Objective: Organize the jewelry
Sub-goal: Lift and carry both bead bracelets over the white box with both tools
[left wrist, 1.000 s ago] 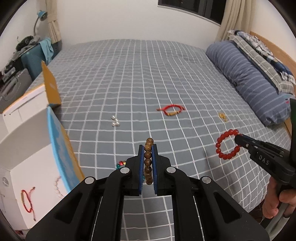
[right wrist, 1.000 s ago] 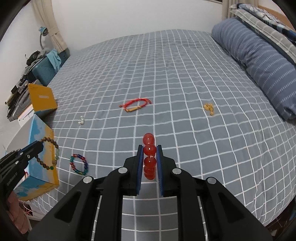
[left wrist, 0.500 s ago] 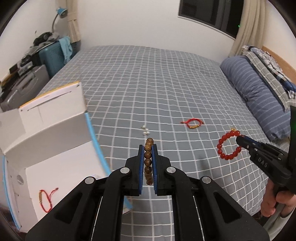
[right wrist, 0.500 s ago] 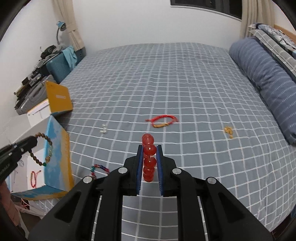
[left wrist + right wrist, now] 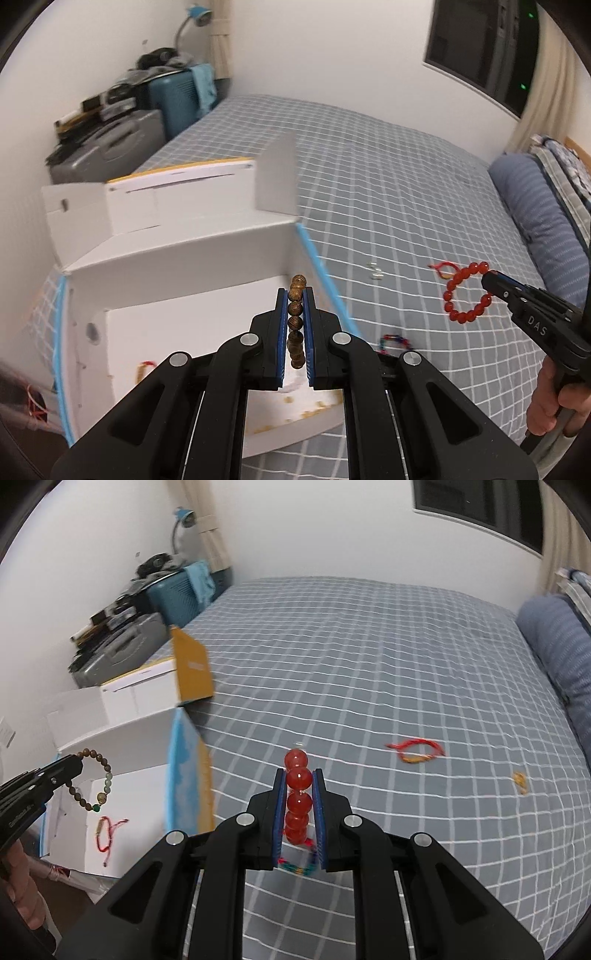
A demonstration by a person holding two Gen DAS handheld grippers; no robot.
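The bed (image 5: 369,672) wears a grey cover gridded in white. At 3 o'clock lies a blue pillow (image 5: 561,653) with thin pale stripes. The box (image 5: 192,295) at 9 o'clock is white inside, edged light blue, with a yellow flap (image 5: 192,672). One bracelet (image 5: 297,797) is glossy red, another (image 5: 295,325) brown wood. Both grippers are black with blue pads (image 5: 282,332).

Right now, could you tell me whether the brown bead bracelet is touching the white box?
Apart: right wrist view shows the brown bead bracelet hanging from the left gripper, clear of the white box.
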